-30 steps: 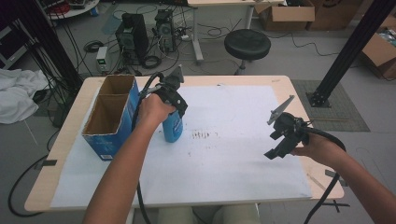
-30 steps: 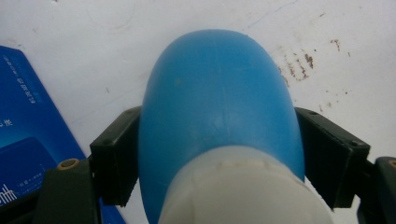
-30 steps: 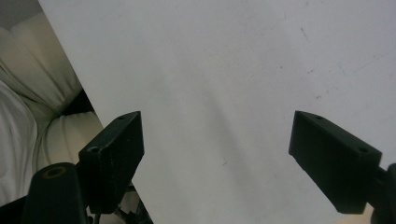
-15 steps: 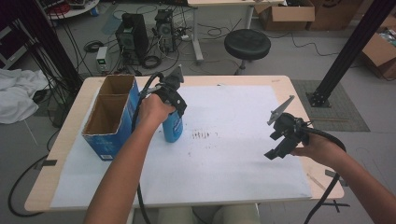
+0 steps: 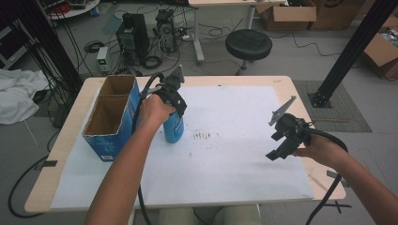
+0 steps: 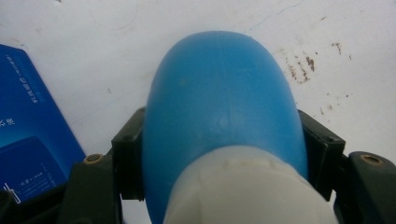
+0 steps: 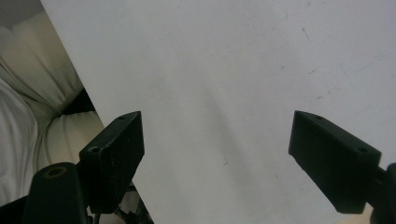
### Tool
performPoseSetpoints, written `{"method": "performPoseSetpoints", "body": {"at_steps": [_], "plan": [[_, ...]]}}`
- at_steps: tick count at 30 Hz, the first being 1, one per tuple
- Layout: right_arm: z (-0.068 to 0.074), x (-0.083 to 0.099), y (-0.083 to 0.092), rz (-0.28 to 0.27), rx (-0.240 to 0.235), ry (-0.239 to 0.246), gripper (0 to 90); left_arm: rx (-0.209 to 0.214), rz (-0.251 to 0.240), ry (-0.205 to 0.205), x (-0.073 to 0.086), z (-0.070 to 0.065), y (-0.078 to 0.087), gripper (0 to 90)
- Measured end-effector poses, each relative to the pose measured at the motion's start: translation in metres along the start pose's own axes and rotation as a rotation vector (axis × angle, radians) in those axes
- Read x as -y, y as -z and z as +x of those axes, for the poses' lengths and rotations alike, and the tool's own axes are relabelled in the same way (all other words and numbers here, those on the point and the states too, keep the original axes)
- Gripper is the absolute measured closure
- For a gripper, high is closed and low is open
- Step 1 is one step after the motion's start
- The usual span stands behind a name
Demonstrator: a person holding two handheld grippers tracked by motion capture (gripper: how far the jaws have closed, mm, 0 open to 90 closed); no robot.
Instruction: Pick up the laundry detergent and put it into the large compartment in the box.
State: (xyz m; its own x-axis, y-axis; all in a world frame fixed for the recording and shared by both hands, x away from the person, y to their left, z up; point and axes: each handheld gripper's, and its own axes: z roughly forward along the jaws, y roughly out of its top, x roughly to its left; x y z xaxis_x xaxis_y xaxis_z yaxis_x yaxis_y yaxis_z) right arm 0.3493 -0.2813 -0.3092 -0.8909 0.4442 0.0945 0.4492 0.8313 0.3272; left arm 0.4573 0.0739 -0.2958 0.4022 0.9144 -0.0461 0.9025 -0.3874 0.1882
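Nothing I can see has moved over the last second: both hands and the bottle sit where they were. My left tongs (image 5: 174, 110) are clamped on the blue bottle (image 5: 173, 127), which stands upright on the white sheet (image 5: 234, 164) covering the worktop (image 5: 65, 140), left of centre. In the left gripper view the bottle (image 6: 219, 102) fills the space between the two black jaws, each pressed against a side of it, with its white neck at the bottom edge of the picture. Just to the left of the bottle is the blue cardboard box (image 5: 110, 119), open at the top and split into two compartments, a near one and a far one; I see nothing inside them from here. The box (image 6: 28, 140) shows as a printed blue panel at the left of that view, close to the bottle, though I cannot tell whether they touch. To the right of the bottle there are small brown smudges (image 5: 202, 136) on the sheet.

My right tongs (image 5: 277, 153) hang above the right side of the sheet, well apart from the bottle. In the right gripper view the jaws stand wide with only bare white sheet (image 7: 233, 70) between them, holding nothing.
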Motion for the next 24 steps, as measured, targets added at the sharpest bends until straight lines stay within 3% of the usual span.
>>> {"method": "performPoseSetpoints", "body": {"at_steps": [24], "plan": [[-0.0005,0.0002,-0.0014,0.005,-0.006,-0.004,18.1,-0.026,-0.021,-0.009,0.0010,-0.0008,0.0035,37.6]]}}
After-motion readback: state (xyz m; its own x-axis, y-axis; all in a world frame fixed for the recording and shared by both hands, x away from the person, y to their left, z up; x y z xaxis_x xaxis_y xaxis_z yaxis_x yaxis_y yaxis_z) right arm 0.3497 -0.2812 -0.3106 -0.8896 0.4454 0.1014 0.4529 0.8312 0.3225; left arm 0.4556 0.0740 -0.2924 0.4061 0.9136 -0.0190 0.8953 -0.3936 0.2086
